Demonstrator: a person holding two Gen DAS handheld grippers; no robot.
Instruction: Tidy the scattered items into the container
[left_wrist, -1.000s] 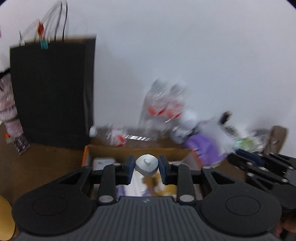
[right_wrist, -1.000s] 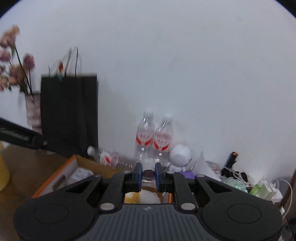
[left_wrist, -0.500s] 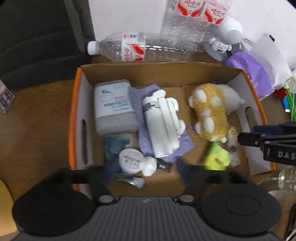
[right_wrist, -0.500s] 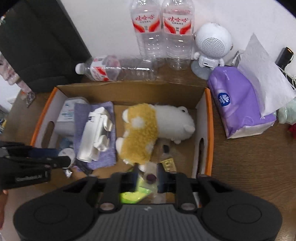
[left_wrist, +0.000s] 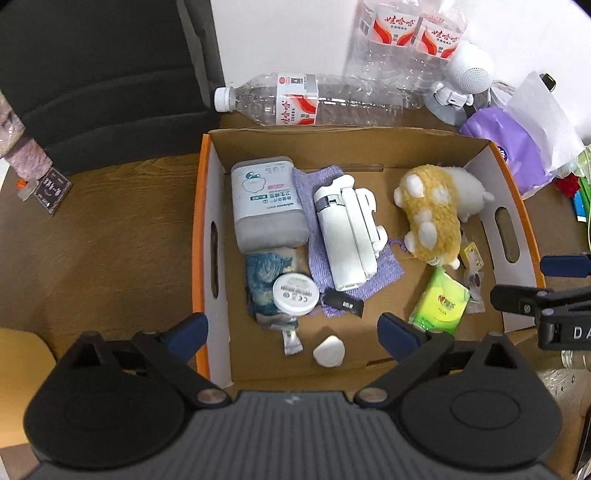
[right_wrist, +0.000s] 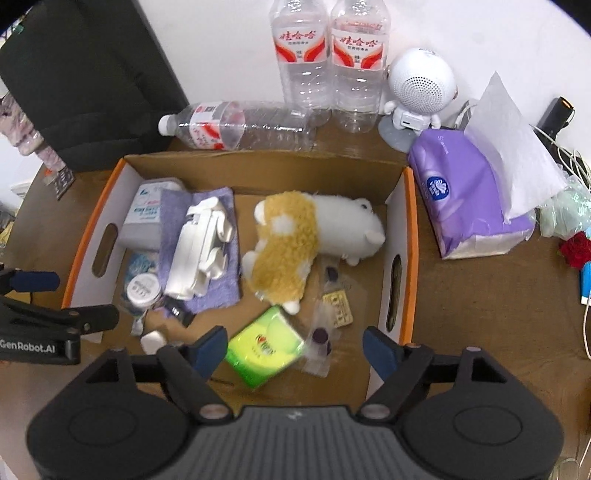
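An orange-edged cardboard box (left_wrist: 201, 221) (right_wrist: 410, 236) holds a plush toy (left_wrist: 432, 206) (right_wrist: 291, 247), a white folded gadget (left_wrist: 347, 232) on purple cloth, a wipes pack (left_wrist: 264, 199), a round white tin (left_wrist: 295, 294) and a green tissue pack (right_wrist: 266, 345). A small white shell-shaped piece (left_wrist: 328, 350) (right_wrist: 152, 340) lies on the box floor near its front wall. A clear packet with a dark round sweet (right_wrist: 319, 338) lies beside the green pack. My left gripper (left_wrist: 293, 328) hangs over the white piece, jaws opening, nothing between them. My right gripper (right_wrist: 295, 345) hangs over the packet, jaws opening, holding nothing.
Behind the box lie a fallen water bottle (left_wrist: 306, 98) and two upright bottles (right_wrist: 328, 62), a white round speaker (right_wrist: 421, 85) and a purple tissue pack (right_wrist: 469, 206). A black bag (left_wrist: 92, 74) stands at the back left. Cables and small items crowd the right edge.
Both grippers tipped from facing the wall down over the box. The left let go of the white piece and the right let go of the dark sweet packet; both now lie in the box.
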